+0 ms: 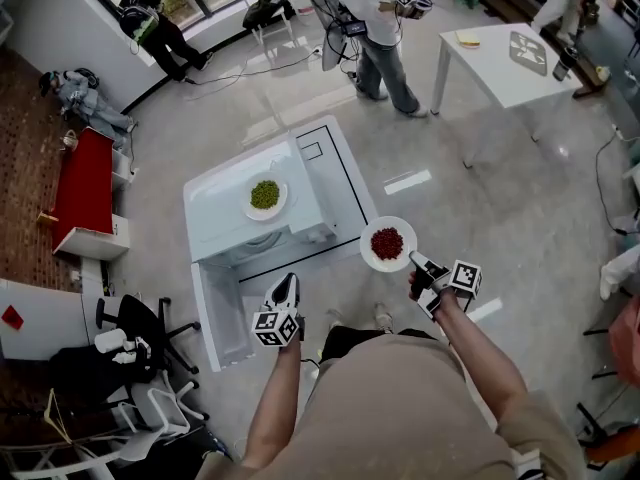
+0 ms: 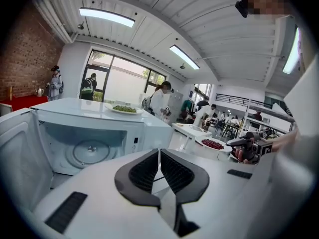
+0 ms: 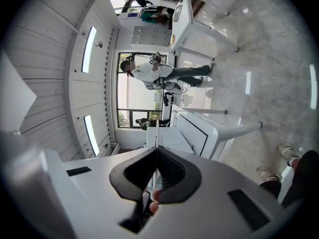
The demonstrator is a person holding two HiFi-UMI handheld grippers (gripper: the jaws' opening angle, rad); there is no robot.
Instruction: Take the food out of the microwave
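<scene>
While the right gripper [image 1: 415, 260] is clamping the rim of the plate of red food [image 1: 371, 259], that plate is hanging clear of the microwave [image 1: 215, 223], at about 4 o'clock from it in the head view. By this reading, the operator is carrying the dish to a set-down spot. For a clean step, the operator should be holding the plate level, since a single rim grip is inviting tilt and spill. The plate should be going down flat before the jaws release. The left gripper [image 1: 287, 286] is facing the open cavity [image 2: 60, 133] with its jaws together on nothing. It is free for steadying the far rim or closing the door [image 1: 225, 318].

Containers: the held plate is carrying a heap of red pieces [image 1: 387, 242]. A second plate [image 1: 281, 208], on the microwave top, is holding green food [image 1: 264, 194]. The cavity is showing only its bare turntable [image 2: 92, 152].
</scene>
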